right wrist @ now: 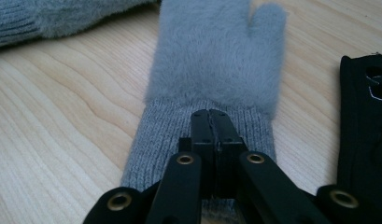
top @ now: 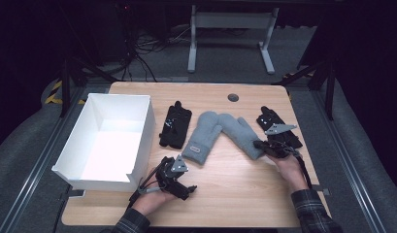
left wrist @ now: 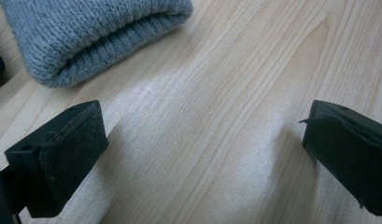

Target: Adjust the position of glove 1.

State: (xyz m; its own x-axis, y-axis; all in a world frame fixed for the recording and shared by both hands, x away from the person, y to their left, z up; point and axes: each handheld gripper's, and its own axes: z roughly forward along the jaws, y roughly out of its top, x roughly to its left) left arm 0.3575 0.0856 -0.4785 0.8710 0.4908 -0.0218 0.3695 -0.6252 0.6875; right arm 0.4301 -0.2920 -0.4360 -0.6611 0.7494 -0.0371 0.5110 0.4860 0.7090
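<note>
Pale wood-grain worktop under studio light, dark floor and cables beyond. Grey fleece mitten lying flat near the worktop's right side, ribbed knit cuff toward the person, thumb and fuzzy palm pointing away. Right tool clenched tight over that cuff, jaws pressed together on a thin pinch of knit. Risk from here: stretchy ribbing slipping out of so narrow a bite on lifting; likewise the mitten's far end, overlapping its twin at the tips in the high view, dragging that second mitten along. Possible snag too on the black glove just beside the cuff. Left tool released, jaws wide apart over bare wood, resting near the front edge, the twin's rolled knit cuff just ahead of it. Another black glove, flat and smooth with small white markings, between the twin and the white box, an open, stiff-walled rectangular bin at the left.
</note>
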